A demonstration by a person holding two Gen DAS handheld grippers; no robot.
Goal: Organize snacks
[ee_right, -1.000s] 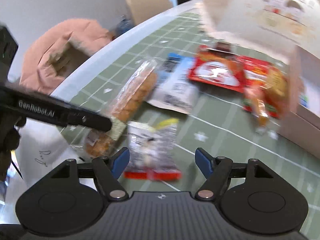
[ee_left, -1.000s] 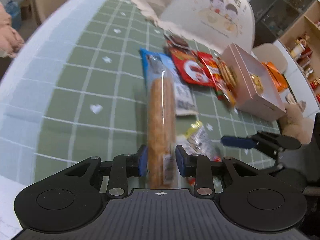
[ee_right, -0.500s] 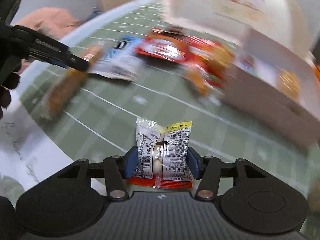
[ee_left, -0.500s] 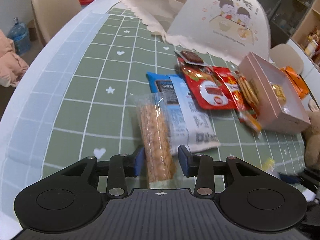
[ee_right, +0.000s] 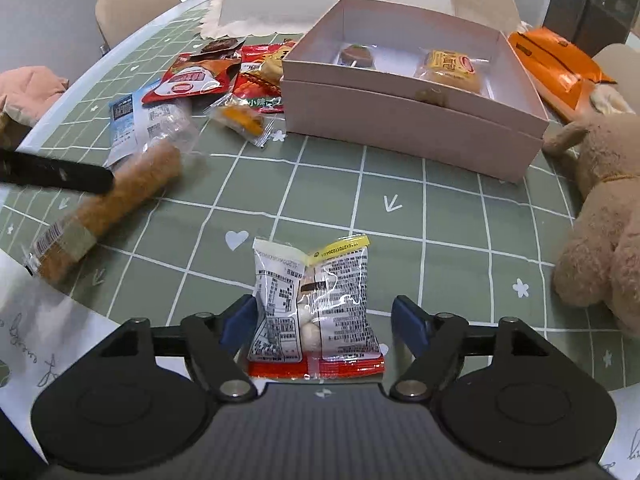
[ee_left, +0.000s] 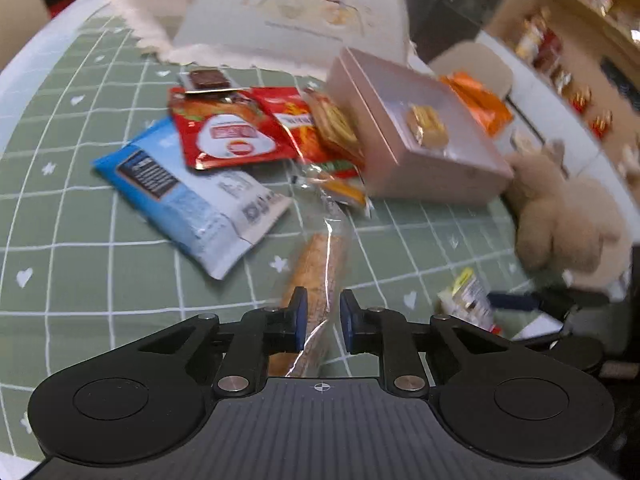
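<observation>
Two snacks are in hand at this moment, one for each gripper. The left gripper has its fingers closed on a long stick in clear wrap, gripped near one end; the other end points to the far side, toward the box. In the right view the stick seems lifted at a slant above the table, but I cannot tell for sure if its low end touches the cloth.

The right gripper has its fingers apart around a small packet. The left finger is touching or nearly touching the packet, while the right finger stands clear of it, so the packet is not clamped.

The open box stands far on the table, a little to the right, with two small sweets already inside. More packs lie in a heap at its left side, and a plush toy sits on the right.

I judge the step is carrying the stick to the box. The next move calls for lifting the stick over the near wall and opening the fingers above a free part of the box. The stick is long, so it should lie along the box. The right gripper must close on the packet before it can lift it.
</observation>
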